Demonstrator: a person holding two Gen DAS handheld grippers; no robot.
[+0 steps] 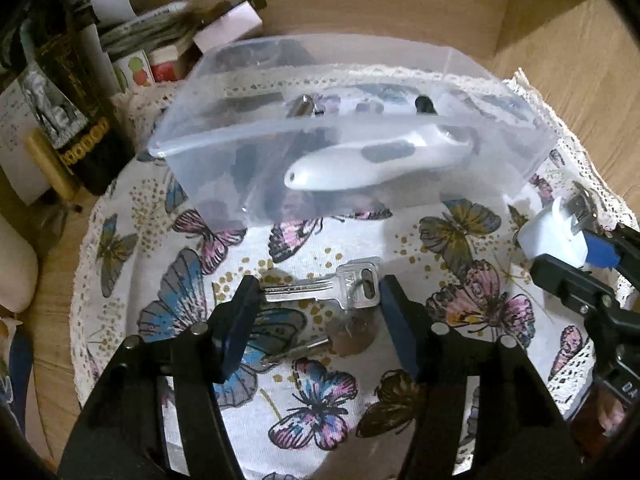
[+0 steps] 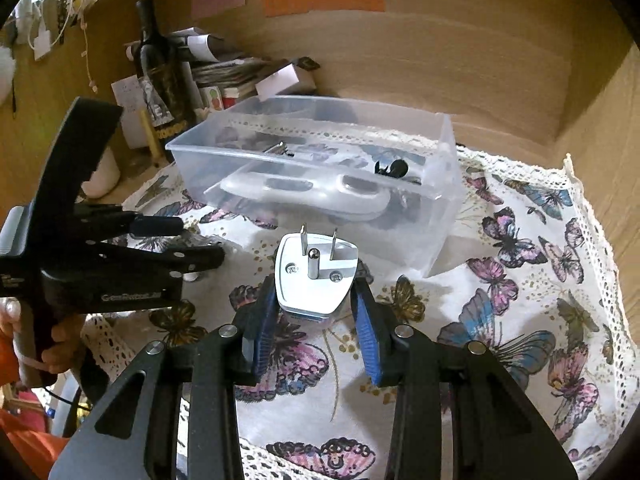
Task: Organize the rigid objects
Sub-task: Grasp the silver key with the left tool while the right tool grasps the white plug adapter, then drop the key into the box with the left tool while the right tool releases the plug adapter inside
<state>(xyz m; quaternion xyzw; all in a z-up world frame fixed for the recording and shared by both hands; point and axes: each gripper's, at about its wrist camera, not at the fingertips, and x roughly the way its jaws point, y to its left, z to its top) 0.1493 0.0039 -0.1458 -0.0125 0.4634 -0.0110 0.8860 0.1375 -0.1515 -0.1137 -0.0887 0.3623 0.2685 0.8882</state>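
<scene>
A white-handled tool (image 2: 304, 190) and small parts are kept in the clear box (image 2: 440, 216). Before the box, the white plug (image 2: 316, 276) is clamped by the right hand-held gripper (image 2: 316, 312), prongs toward the box. The left hand-held gripper (image 1: 316, 312) is spread around a key (image 1: 320, 286) lying crosswise.

Both grippers are matte black with angular linkage arms joined by round silver pins. The left gripper (image 1: 316, 304) has dark blue pads on the inner faces of its fingers (image 1: 240, 320). The right gripper (image 2: 314, 308) carries brighter blue ribbed pads (image 2: 366, 336). The left gripper's body bears pale lettering reading "GenRobot". Bare skin of the left hand (image 2: 48, 344) shows beside an orange sleeve (image 2: 24, 440).
</scene>
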